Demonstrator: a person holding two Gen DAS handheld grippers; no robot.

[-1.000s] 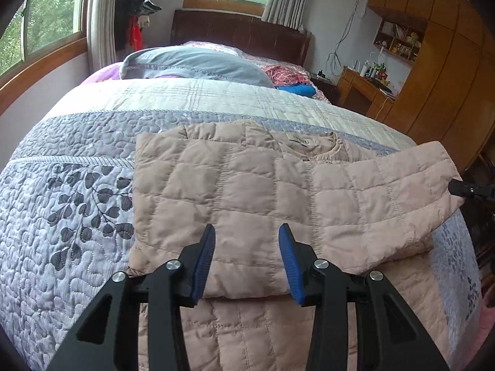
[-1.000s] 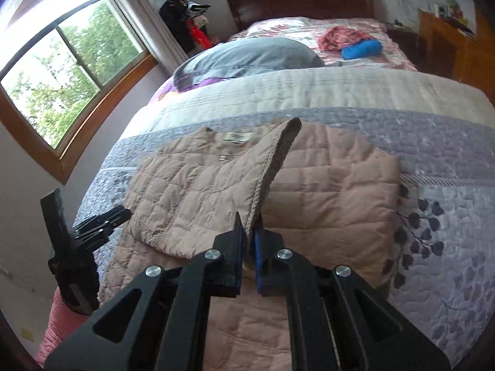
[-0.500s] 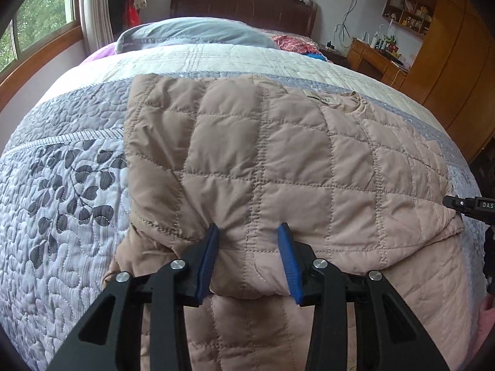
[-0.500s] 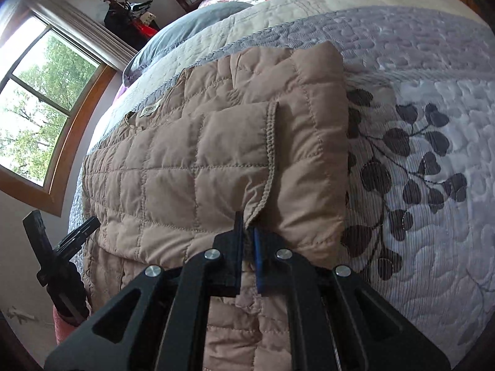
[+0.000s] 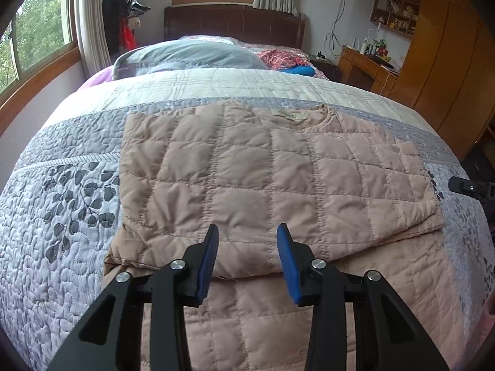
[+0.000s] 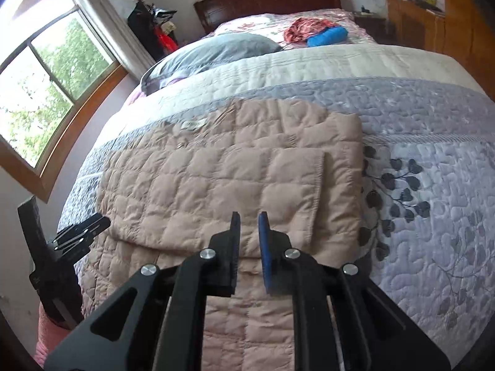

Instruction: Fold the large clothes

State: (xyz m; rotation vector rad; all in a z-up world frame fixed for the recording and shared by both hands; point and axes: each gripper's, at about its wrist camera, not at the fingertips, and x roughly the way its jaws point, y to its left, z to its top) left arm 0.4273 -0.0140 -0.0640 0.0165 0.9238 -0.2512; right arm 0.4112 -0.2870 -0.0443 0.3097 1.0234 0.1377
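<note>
The tan quilted jacket [image 5: 272,185] lies folded flat on the grey bedspread [image 5: 62,216], both sides now laid over its middle. The right gripper [image 6: 249,235], a second ago clamped on the jacket's edge, is opening with nothing between its jaws. The left gripper [image 5: 246,247] hangs over the near fold, jaws apart and empty, as before.

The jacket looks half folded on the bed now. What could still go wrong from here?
The puffy jacket may spring back: its folded-over sleeve lies loose, and the right gripper, jaws opening, no longer pinches it. The jacket's near end drapes over the bed's edge and could drag the fold off the quilt. The left gripper, open just above the fold, might snag it.
</note>
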